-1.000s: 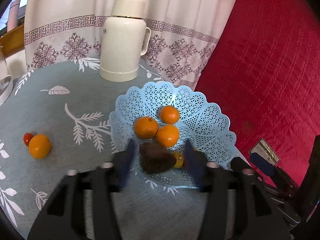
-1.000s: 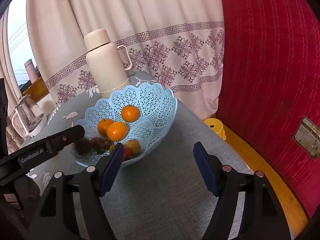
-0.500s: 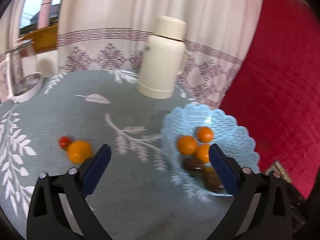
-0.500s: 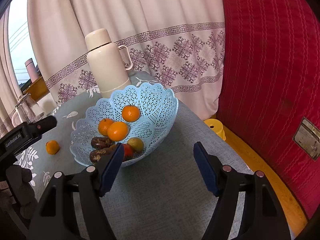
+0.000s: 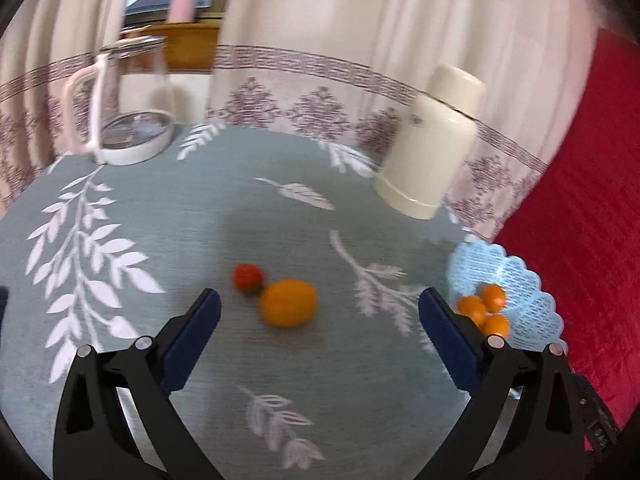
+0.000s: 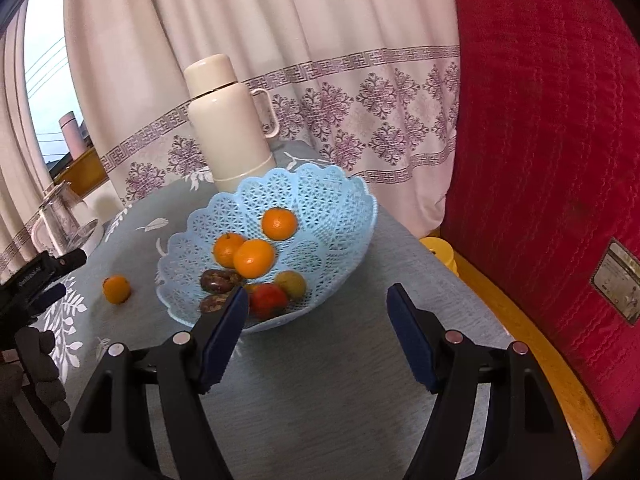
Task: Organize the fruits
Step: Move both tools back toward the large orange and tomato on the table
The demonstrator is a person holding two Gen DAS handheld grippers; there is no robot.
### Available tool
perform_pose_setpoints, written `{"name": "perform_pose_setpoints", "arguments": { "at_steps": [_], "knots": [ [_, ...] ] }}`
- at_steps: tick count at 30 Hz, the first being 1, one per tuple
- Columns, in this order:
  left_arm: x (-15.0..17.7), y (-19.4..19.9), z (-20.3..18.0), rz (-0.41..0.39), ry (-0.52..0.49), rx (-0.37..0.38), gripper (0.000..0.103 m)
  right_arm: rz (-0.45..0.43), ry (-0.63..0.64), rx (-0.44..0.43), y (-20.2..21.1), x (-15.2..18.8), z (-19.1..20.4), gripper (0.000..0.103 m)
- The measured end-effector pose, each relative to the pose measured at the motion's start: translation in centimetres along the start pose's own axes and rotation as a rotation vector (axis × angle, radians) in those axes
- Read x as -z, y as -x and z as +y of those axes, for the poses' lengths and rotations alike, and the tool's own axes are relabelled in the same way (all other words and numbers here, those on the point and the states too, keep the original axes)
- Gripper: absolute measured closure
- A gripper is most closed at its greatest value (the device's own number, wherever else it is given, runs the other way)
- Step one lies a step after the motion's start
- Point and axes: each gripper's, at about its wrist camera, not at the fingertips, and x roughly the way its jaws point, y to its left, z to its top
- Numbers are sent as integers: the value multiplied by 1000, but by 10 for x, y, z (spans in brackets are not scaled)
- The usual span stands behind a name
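A light blue lattice basket (image 6: pixel 336 200) stands on the table and holds three oranges (image 6: pixel 253 258), two dark brown fruits, a red one and a greenish one. The basket also shows at the right of the left wrist view (image 5: pixel 516 280). A loose orange (image 5: pixel 289 303) and a small red fruit (image 5: pixel 248 276) lie side by side on the cloth. My left gripper (image 5: pixel 318 304) is open and empty, with the loose orange just ahead between its fingers. The loose orange also shows in the right wrist view (image 6: pixel 116 289). My right gripper (image 6: pixel 316 300) is open and empty, just in front of the basket.
A cream thermos (image 6: pixel 226 120) stands behind the basket. A glass kettle (image 5: pixel 124 100) stands at the table's far left. A red quilted surface (image 6: pixel 560 160) is to the right, with a yellow object (image 6: pixel 440 250) below the table edge. Curtains hang behind.
My left gripper left a dark fruit in the basket, opened and swung left, so it now faces the loose orange and red fruit. The right gripper has barely moved.
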Motion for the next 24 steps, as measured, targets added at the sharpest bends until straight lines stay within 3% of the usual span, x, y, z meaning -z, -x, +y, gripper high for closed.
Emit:
{"name": "perform_pose_setpoints", "arguments": {
  "at_steps": [9, 18, 24],
  "knots": [
    [3, -7, 51, 27, 65, -114, 3, -3, 83, -79, 9, -1, 33, 31],
    [1, -5, 66, 12, 71, -155, 3, 18, 215, -163, 8, 2, 79, 31],
    [1, -1, 72, -17, 74, -197, 3, 42, 373, -272, 2, 4, 129, 24]
  ]
}}
